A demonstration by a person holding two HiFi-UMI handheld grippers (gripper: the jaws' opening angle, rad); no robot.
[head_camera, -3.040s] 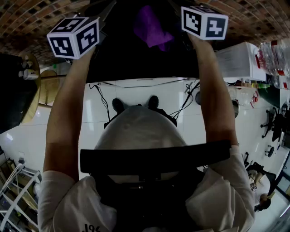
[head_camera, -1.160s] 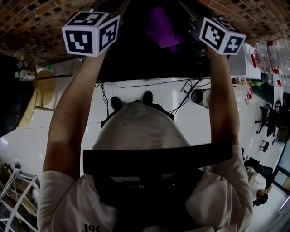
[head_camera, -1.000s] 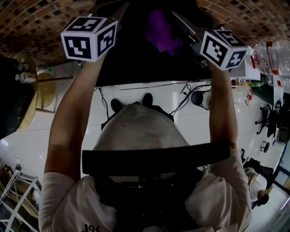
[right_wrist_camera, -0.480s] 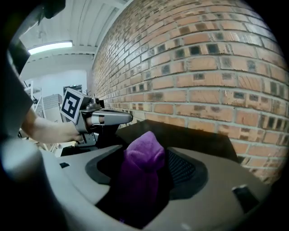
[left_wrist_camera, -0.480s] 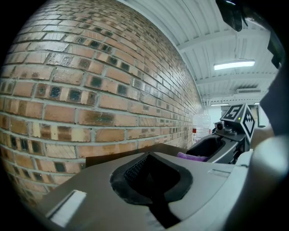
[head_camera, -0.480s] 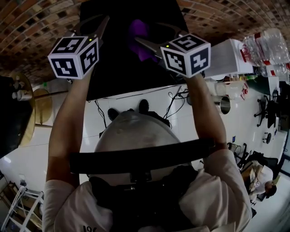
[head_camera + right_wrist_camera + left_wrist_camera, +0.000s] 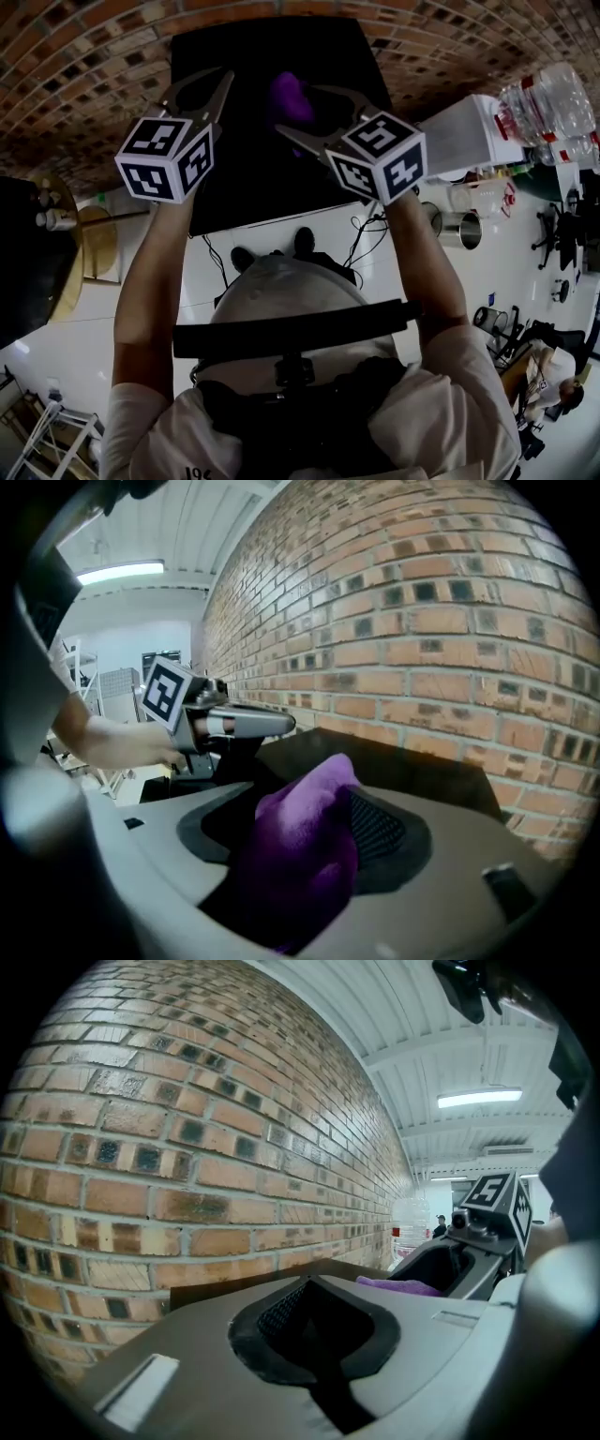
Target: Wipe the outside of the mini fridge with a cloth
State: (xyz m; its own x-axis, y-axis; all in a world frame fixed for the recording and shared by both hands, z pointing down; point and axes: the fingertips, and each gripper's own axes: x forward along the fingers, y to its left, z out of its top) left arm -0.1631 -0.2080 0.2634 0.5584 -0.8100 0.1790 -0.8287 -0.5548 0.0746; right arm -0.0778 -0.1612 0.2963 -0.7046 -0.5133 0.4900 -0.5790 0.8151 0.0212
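Note:
The black mini fridge (image 7: 246, 178) stands against a brick wall, and its dark top (image 7: 422, 761) shows past both grippers. In the right gripper view a purple cloth (image 7: 305, 850) bulges up between the jaws of my right gripper (image 7: 323, 846), which is shut on it. From the head view the cloth (image 7: 291, 96) lies over the fridge top ahead of the right gripper (image 7: 286, 117). My left gripper (image 7: 223, 82) hovers beside it on the left. Its jaws (image 7: 314, 1288) are shut with nothing between them. The cloth (image 7: 398, 1285) and the right gripper's marker cube (image 7: 497, 1202) show to the right of them.
Behind the fridge runs the brick wall (image 7: 84, 75). To the right are a white box (image 7: 469, 131), large water bottles (image 7: 548, 98) and a metal bin (image 7: 459, 225). Cables (image 7: 361, 211) trail over the white floor. A round wooden table (image 7: 89, 239) is at the left.
My right gripper has come left and down over the fridge top with the purple cloth, ending closer to the left gripper. The left gripper has kept still and stayed shut.

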